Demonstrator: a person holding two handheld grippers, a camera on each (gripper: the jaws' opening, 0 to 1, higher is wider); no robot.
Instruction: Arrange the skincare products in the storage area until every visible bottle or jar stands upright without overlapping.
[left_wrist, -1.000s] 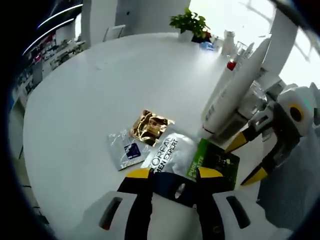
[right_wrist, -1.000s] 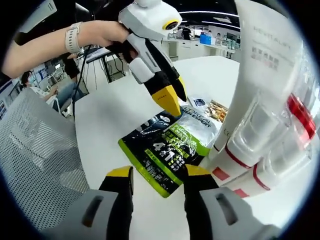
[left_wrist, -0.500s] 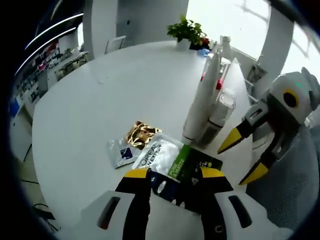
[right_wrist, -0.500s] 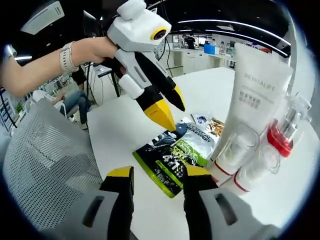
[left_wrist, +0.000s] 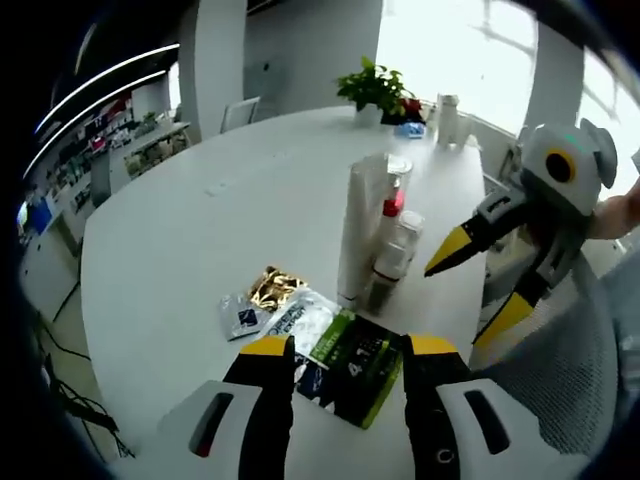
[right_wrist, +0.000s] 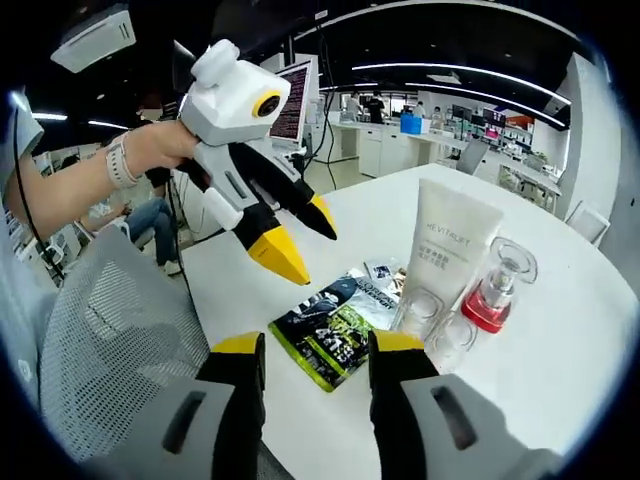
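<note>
Sachets (left_wrist: 345, 360) lie flat by the near edge of the white table (left_wrist: 200, 200), beside the upright bottles (right_wrist: 450, 290) — just ahead of the left gripper (left_wrist: 340, 350) and right gripper (right_wrist: 310, 350), both empty with jaws apart — left marginally nearer.

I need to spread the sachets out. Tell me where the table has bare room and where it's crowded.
Bare tabletop stretches from the gold sachet to the far potted plant. In the right gripper view, the table is also bare beyond the red-capped bottle. It is crowded near the edge: the white tube, the bottles and the green-black sachet cluster together, with overlapping sachets.
</note>
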